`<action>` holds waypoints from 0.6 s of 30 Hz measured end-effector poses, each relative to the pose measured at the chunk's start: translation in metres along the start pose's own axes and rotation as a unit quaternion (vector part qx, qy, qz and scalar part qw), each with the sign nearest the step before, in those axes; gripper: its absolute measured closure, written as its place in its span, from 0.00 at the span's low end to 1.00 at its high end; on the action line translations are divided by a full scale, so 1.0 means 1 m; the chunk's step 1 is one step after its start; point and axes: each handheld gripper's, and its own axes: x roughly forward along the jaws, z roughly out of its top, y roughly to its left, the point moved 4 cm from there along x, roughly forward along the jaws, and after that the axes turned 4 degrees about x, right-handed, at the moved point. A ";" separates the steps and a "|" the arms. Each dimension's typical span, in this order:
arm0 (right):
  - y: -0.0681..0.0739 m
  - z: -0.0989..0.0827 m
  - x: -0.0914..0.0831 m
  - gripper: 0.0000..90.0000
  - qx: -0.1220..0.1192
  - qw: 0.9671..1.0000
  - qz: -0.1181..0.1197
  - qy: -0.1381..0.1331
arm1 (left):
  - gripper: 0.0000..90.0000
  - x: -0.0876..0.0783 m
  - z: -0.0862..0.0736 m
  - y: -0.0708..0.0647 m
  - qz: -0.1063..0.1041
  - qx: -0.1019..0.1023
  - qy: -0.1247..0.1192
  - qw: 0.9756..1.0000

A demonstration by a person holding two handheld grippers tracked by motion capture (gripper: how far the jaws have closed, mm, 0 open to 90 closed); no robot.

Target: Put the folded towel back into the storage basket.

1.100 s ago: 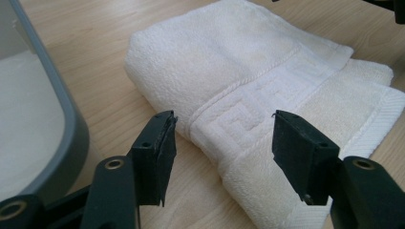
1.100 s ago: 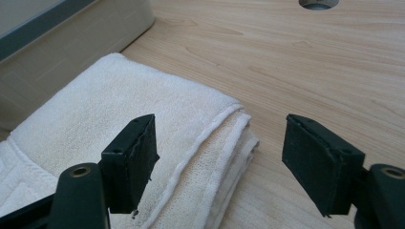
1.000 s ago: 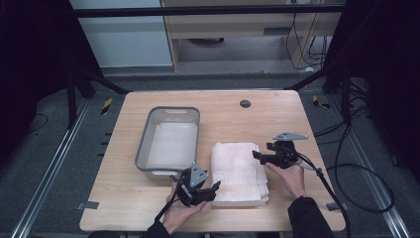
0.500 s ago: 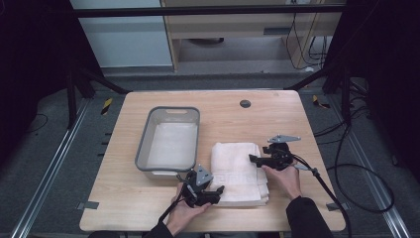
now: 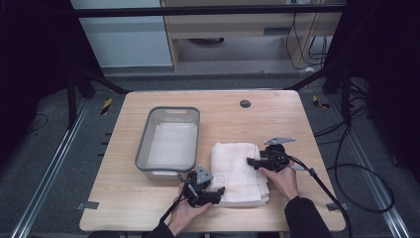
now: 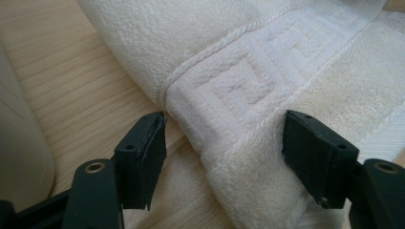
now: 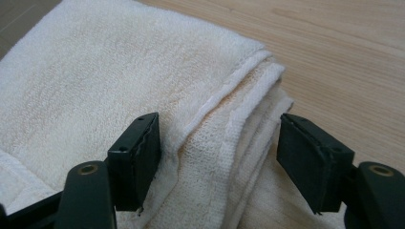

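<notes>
A folded white towel [image 5: 238, 172] lies on the wooden table, right of a grey bin. My left gripper [image 5: 217, 191] is open at the towel's near left corner. In the left gripper view its jaws straddle the towel's patterned border [image 6: 239, 90], and the gripper [image 6: 224, 162] holds nothing. My right gripper [image 5: 251, 161] is open at the towel's right edge. In the right gripper view the layered towel edge [image 7: 224, 129] lies between the spread jaws of the gripper [image 7: 219, 162].
A grey plastic bin [image 5: 143, 148] with a white cloth inside stands left of the towel. A dark round hole [image 5: 245, 103] sits at the table's far side. Cables [image 5: 322, 186] trail off the right edge. Bare wood [image 7: 344, 52] lies beyond the towel.
My left gripper has slid right to the towel's near left corner. My right gripper has edged left onto the towel's right edge.
</notes>
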 end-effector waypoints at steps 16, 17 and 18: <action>-0.003 -0.004 0.008 0.39 0.042 0.999 0.025 0.013 | 0.34 0.007 -0.001 0.005 -0.033 -0.030 0.013 0.999; -0.003 -0.004 0.008 0.39 0.042 0.999 0.025 0.013 | 0.34 0.007 -0.001 0.005 -0.033 -0.030 0.013 0.999; -0.003 -0.005 0.008 0.40 0.047 0.998 0.027 0.014 | 0.34 0.007 -0.001 0.006 -0.036 -0.031 0.015 0.999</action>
